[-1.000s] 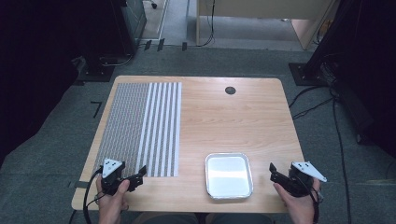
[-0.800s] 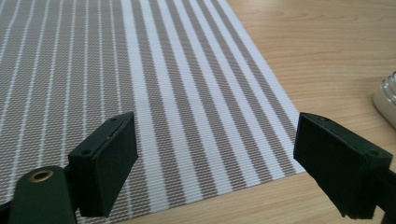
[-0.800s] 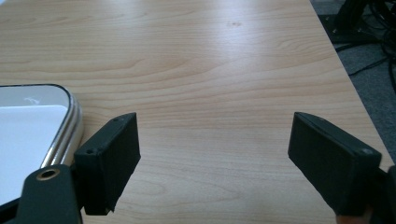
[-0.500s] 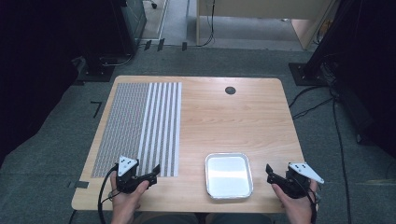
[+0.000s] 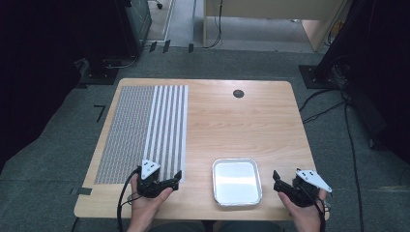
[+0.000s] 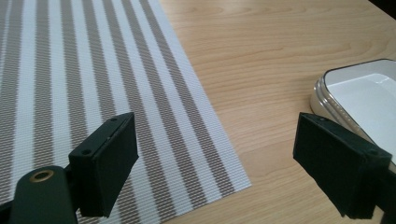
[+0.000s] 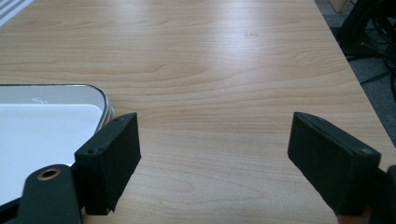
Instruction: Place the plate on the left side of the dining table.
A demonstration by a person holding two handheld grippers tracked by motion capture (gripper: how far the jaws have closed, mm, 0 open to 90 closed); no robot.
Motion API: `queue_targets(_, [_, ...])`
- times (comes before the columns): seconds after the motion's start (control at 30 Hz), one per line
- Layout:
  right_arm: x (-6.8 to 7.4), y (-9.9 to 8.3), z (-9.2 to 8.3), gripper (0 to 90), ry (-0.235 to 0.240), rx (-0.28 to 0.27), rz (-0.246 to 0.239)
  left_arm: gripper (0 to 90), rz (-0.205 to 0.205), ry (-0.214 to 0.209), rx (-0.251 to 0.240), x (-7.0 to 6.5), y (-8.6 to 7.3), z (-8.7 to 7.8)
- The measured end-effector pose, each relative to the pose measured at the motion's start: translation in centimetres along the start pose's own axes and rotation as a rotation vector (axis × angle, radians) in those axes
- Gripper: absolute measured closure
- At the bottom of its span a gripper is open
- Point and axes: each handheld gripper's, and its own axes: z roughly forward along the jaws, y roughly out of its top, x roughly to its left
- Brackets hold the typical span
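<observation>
A grey-and-white striped mat (image 5: 145, 128) covers the left part of the wooden table (image 5: 241, 130). An empty metal tray (image 5: 237, 181) with a white inside lies near the front edge. My left gripper (image 5: 175, 180) hovers over the mat's near right corner, open and holding nothing. In the left gripper view its jaws (image 6: 217, 135) frame the mat's corner (image 6: 93, 93), with the tray's rim (image 6: 322, 86) at the right. My right gripper (image 5: 276, 182) is open just right of the tray, empty. The right gripper view (image 7: 212, 135) looks over bare wood, with the tray's rim (image 7: 100, 100) at its left.
A small black round hole (image 5: 238, 93) sits in the table near its far edge. Grey carpet, cables and dark furniture surround the table. Bare wood stretches between the mat and the right edge.
My left gripper has slid to the right along the front edge, reaching the mat's near right corner. My right gripper has edged slightly left toward the tray.
</observation>
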Motion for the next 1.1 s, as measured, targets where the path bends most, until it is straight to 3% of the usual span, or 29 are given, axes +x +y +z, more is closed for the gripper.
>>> queue_targets(0.37, [0.7, 0.0, -0.2, 19.7, -0.008, -0.001, -0.008, 14.8, 0.015, -0.045, 0.006, -2.4, 1.1, 1.1])
queue_targets(0.67, [1.1, 0.0, -0.5, 28.8, 0.017, -0.026, -0.006, 16.3, 0.036, -0.058, 0.017, -4.1, 1.7, 2.1])
queue_targets(0.83, [1.2, -0.1, -0.5, 39.0, 0.077, -0.016, -0.011, 24.8, 0.025, -0.061, 0.018, -4.6, 1.9, 2.5])
queue_targets(1.1, [1.7, -0.3, -0.6, 54.0, 0.127, -0.011, -0.031, 40.0, 0.022, -0.126, 0.019, -5.9, 1.9, 3.3])
